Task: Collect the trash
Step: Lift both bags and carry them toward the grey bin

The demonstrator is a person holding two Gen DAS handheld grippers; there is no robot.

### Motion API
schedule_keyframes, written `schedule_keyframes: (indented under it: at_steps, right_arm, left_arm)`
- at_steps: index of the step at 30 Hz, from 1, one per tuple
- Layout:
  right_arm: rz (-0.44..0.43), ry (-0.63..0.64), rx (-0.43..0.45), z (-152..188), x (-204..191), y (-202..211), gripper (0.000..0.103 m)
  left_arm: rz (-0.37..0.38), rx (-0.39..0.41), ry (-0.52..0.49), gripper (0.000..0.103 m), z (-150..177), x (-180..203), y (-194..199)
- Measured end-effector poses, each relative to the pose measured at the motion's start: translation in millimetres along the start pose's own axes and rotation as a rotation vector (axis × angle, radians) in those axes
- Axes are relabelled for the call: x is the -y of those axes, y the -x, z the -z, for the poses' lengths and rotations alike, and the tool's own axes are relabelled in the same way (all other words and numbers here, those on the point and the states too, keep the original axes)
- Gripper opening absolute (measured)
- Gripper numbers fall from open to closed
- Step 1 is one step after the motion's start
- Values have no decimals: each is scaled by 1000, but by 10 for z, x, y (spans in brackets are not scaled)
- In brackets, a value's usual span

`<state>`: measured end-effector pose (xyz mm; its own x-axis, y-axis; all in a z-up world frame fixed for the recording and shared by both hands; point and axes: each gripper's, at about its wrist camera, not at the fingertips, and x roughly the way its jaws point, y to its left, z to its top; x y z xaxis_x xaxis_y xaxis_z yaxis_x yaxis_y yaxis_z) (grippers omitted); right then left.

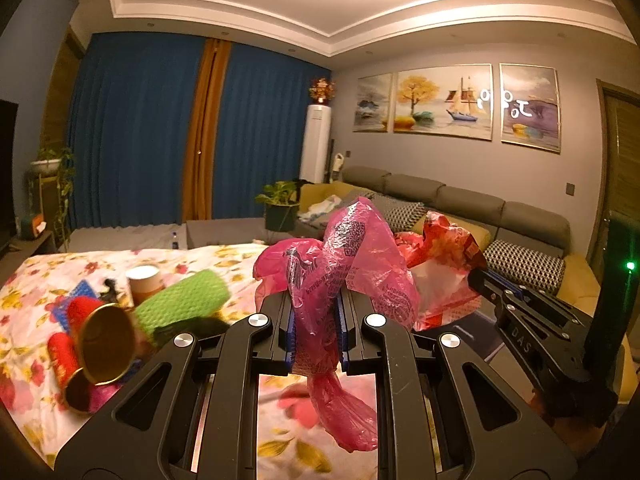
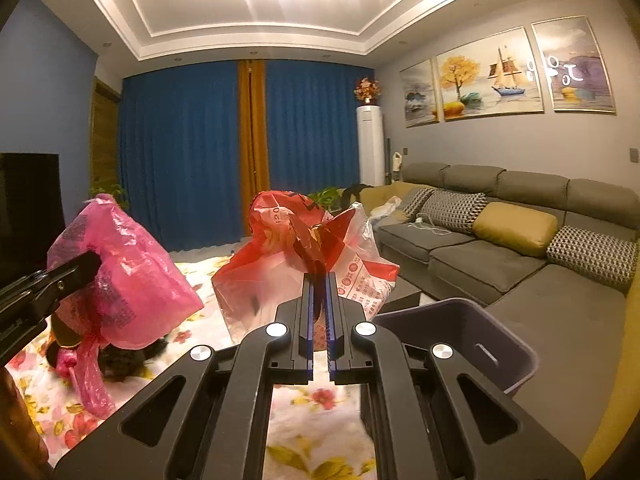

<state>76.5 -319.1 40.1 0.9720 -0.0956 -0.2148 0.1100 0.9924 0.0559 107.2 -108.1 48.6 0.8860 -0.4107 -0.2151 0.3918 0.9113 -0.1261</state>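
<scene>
Left wrist view: the left tool (image 1: 316, 320) is clamped on a pink plastic bag (image 1: 352, 256) above the floral tabletop (image 1: 36, 304). Right wrist view: the right tool (image 2: 319, 312) pinches a red-and-white plastic bag (image 2: 280, 264), with the purple bin (image 2: 472, 328) just to its right, nearer this hand.

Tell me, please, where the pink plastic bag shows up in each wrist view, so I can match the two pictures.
Left wrist view: the pink plastic bag is at centre, pinched by the left gripper.
Right wrist view: the same bag hangs at the left edge, over the floral cloth.
Shared landmark: the red and white bag held by the right gripper.
</scene>
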Motion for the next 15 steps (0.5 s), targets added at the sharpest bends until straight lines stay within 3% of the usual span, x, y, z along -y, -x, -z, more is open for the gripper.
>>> schedule_keyframes:
  at_steps: [15]
  right_arm:
    - [155,-34,10,-24,649,-45,6]
  left_arm:
    - [129,-13,-49,15,-23,600,-626]
